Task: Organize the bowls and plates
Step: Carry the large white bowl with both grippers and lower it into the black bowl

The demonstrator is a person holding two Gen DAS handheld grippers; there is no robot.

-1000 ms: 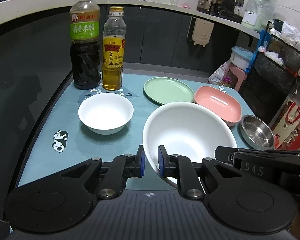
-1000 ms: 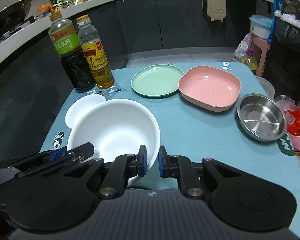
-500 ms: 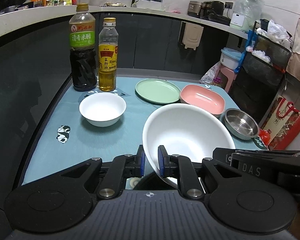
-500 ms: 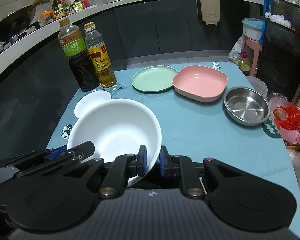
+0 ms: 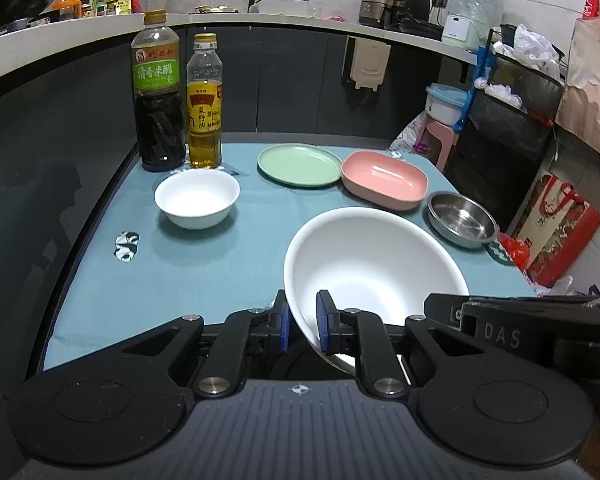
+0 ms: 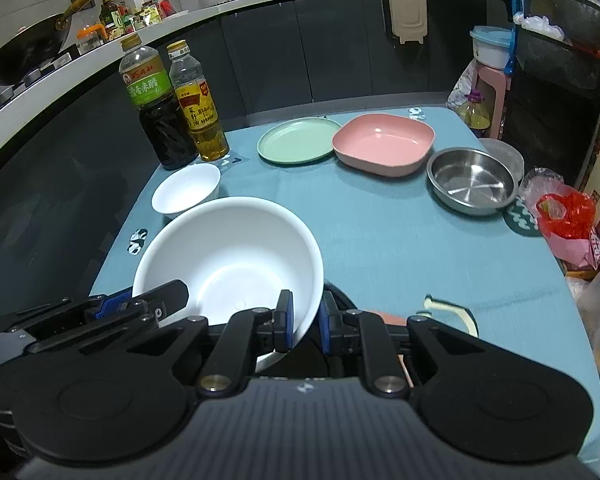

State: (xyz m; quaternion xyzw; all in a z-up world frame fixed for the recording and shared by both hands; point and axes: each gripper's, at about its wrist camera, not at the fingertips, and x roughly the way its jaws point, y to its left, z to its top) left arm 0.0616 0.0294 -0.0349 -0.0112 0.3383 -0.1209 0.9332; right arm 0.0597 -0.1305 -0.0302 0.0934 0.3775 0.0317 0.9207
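Both tools, left tool point(image 5: 302, 322) and right tool point(image 6: 305, 326), clamped on large white round plastic bowl point(image 5: 374, 268) rim. Keep level; lower gently, releasing together.

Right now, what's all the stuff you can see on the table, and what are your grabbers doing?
big bowl: 1, white, held over the table's near edge
small bowl: 1, white, on the table in front of the bottles
plate: 1, green, at the far side of the table
square dish: 1, pink, just right of the plate
metal bowl: 1, silver, at the right edge
dark bottle: 1, green label, far left corner
oil bottle: 1, yellow, beside the dark bottle
table: 1, blue-green cloth
left gripper: 1, black, shut on the big bowl's left rim
right gripper: 1, black, shut on its right rim
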